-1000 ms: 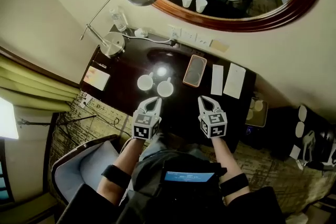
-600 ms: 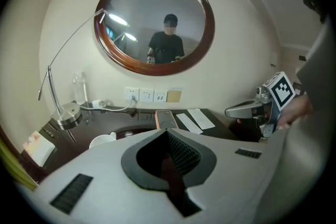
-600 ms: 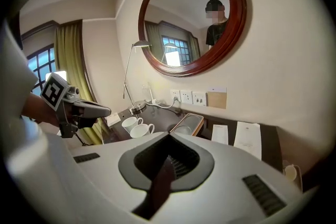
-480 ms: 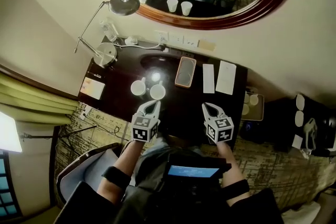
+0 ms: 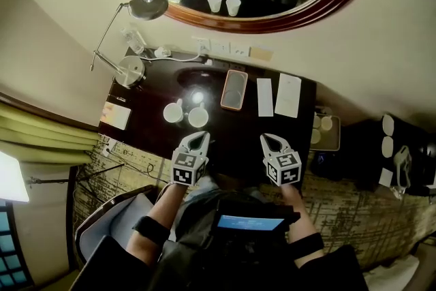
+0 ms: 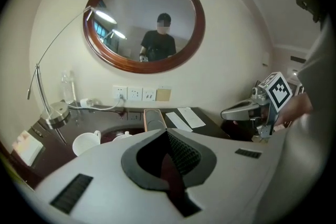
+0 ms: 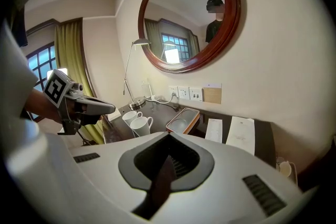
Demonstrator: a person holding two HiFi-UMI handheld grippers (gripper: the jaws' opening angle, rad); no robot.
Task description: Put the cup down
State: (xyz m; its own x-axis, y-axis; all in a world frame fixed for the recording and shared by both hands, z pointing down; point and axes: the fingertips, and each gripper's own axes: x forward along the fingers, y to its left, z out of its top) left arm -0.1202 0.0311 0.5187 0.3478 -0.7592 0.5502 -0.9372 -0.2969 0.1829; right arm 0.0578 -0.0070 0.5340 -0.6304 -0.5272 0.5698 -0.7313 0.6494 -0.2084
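Observation:
Two white cups (image 5: pixel 173 112) (image 5: pixel 198 117) stand upright side by side on the dark desk (image 5: pixel 157 88), with nothing holding them. My left gripper (image 5: pixel 199 138) hovers just in front of them at the desk's near edge, shut and empty. My right gripper (image 5: pixel 267 140) is level with it further right, also shut and empty. In the left gripper view the cups (image 6: pixel 85 142) (image 6: pixel 123 135) lie past my closed jaws, and the right gripper (image 6: pixel 247 111) shows at the right. The right gripper view has the cups (image 7: pixel 130 117) (image 7: pixel 140 125) and the left gripper (image 7: pixel 100 107) at its left.
An orange-rimmed tray (image 5: pixel 234 89) and two paper sheets (image 5: pixel 265 97) (image 5: pixel 287 95) lie on the desk's right half. A desk lamp (image 5: pixel 129 68), a bottle (image 5: pixel 133 41) and a notepad (image 5: pixel 114 114) stand at the left. A round mirror (image 5: pixel 272 17) hangs above; a chair (image 5: pixel 109 228) is behind.
Both grippers have drawn back a little from the cups and the desk edge. The head view has shifted, so the desk sits higher and further left. The cups have not moved.

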